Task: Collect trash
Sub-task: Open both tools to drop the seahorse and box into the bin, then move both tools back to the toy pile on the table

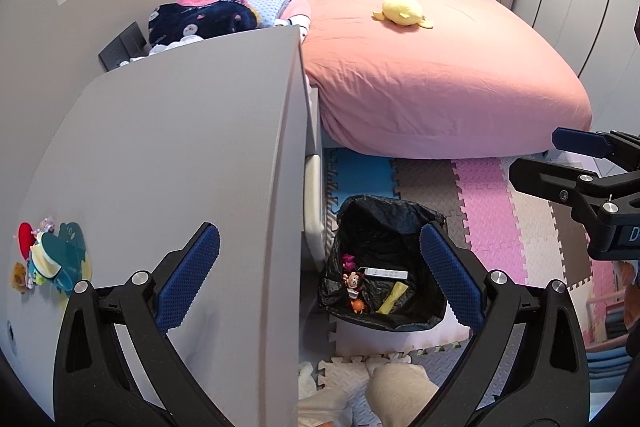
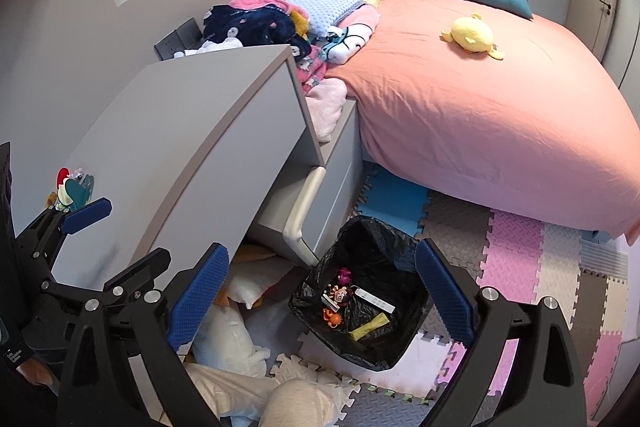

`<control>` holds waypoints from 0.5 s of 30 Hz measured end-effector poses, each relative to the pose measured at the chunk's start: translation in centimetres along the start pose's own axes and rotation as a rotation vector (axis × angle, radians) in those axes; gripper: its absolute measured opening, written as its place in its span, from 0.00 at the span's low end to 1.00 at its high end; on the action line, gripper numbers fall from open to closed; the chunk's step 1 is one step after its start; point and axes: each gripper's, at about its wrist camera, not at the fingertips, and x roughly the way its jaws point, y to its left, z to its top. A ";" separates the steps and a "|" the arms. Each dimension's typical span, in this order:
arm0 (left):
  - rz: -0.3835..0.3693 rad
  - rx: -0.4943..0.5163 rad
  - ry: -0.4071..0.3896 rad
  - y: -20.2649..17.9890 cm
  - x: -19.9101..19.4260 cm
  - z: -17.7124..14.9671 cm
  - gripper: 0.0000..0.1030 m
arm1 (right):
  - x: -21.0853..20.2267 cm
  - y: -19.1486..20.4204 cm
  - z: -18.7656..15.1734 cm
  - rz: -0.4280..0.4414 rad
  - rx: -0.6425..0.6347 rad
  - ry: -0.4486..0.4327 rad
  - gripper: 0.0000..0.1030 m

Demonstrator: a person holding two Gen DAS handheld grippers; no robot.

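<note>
Both my left gripper (image 1: 320, 275) and right gripper (image 2: 320, 301) gape wide, holding nothing, above the black-bagged bin (image 2: 362, 303) on the foam mat (image 2: 516, 255), which holds small toys and wrappers.

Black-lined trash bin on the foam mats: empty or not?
Not empty. The black-lined trash bin holds small toy figures, a white strip and a yellow wrapper at the bottom.

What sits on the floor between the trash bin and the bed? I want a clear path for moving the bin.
Only bare foam mat tiles lie between the trash bin and the bed, seen in both wrist views.
</note>
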 end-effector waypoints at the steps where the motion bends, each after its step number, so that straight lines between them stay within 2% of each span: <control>1: 0.004 -0.005 -0.001 0.3 -0.1 -0.1 0.94 | 0.1 0.3 0.0 0.002 -0.005 0.000 0.91; 4: 0.008 -0.024 -0.006 1.4 -0.5 -0.4 0.94 | 0.3 1.3 0.3 0.009 -0.020 -0.013 0.92; 7: 0.016 -0.044 -0.012 2.7 -0.9 -0.7 0.94 | 0.5 2.6 0.5 0.033 -0.029 -0.022 0.97; 15: 0.050 -0.108 -0.020 6.5 -2.0 -2.0 0.94 | 1.0 6.4 0.9 0.049 -0.100 -0.052 0.97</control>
